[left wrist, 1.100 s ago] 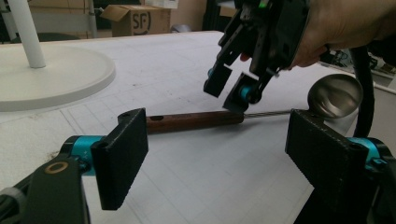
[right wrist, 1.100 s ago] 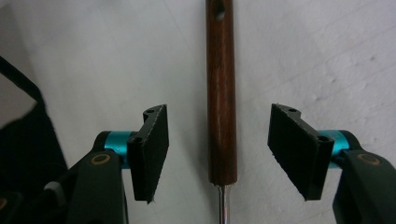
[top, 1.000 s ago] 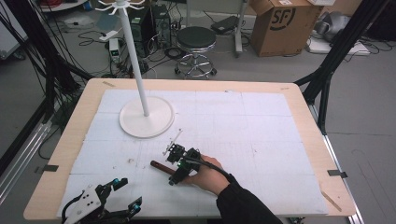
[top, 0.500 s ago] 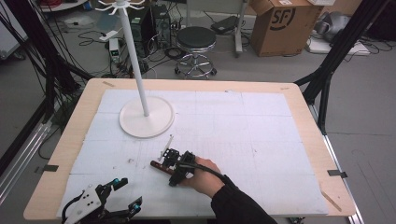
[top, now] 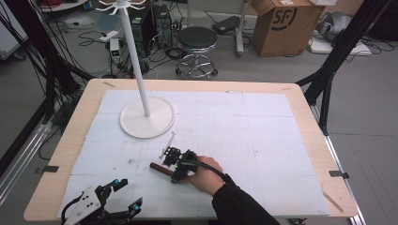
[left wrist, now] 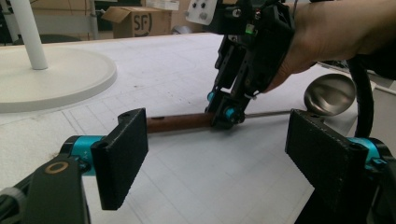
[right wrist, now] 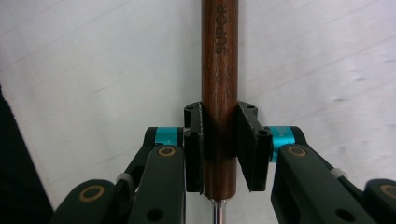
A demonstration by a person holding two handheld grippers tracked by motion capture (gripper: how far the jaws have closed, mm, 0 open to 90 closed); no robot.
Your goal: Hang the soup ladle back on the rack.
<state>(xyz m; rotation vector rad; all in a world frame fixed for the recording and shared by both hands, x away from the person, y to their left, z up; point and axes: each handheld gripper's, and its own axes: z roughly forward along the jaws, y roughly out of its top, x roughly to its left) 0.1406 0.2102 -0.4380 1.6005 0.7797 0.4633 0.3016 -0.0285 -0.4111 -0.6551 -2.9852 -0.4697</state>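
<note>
A grey floor (top: 281, 70) is seen beyond the wooden table (top: 300, 101), which is covered by a white mat (top: 263, 122). A black round stool (top: 198, 40), a cardboard box (top: 279, 23) and tangled cables (top: 94, 40) are placed behind it

A ladle (left wrist: 261, 105) is seen with a glossy dark-brown wooden handle (right wrist: 219, 70) and a shiny polished metal bowl (left wrist: 329, 94). Matt black jaws with a rough, grainy face are shown. The counter (top: 75, 136) edge appears as pale wood under matt white paper (top: 263, 131).
</note>
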